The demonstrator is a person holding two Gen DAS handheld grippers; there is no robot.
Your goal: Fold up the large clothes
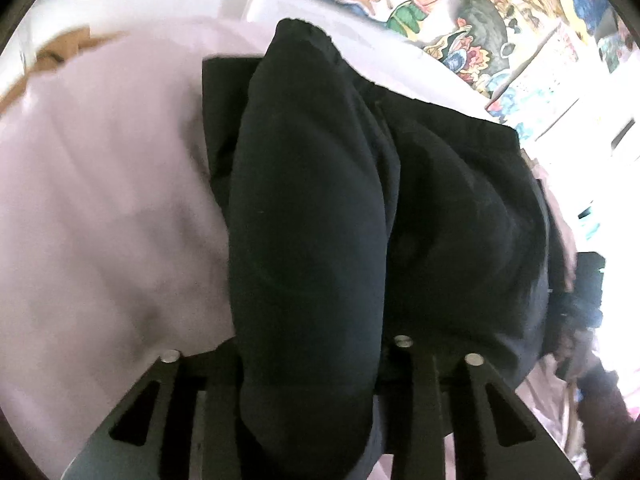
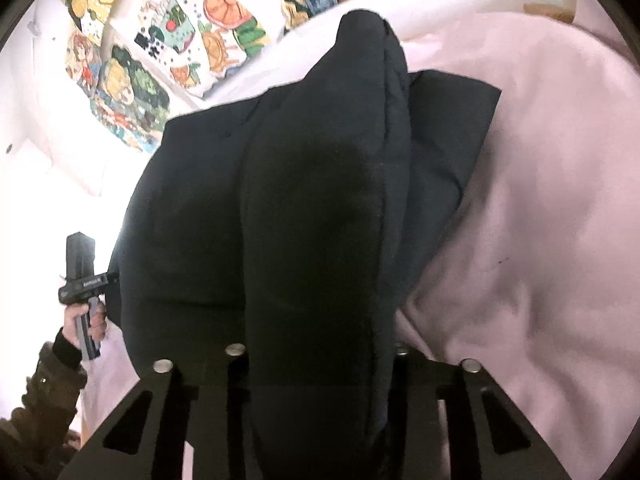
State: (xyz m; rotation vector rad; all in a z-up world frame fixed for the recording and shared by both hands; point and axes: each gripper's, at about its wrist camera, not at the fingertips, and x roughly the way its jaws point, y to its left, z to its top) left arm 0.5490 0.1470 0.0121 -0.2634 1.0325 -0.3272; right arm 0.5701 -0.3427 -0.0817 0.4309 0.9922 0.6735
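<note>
Nearest each lens, a thick roll of dark fabric fills the space between the fingers. The left gripper (image 1: 312,360) is clamped on a bunched edge of the black garment (image 1: 400,200), and the right gripper (image 2: 316,356) is clamped on another bunched edge of it (image 2: 280,200). Judging by the task, the 2 matching grips hold 1 edge taut so it can be carried over as a fold. The garment looks heavy and padded, nearly black with a navy cast, with a stitched seam along the roll in the right view. Beyond the grips it drapes onto the pale pink bedding (image 2: 540,200) and lies there partly doubled. In the right view the person's left hand (image 2: 86,320) grips its handle at the garment's far side. Farthest off lies a colourful cartoon-print cloth (image 1: 460,20).
</note>
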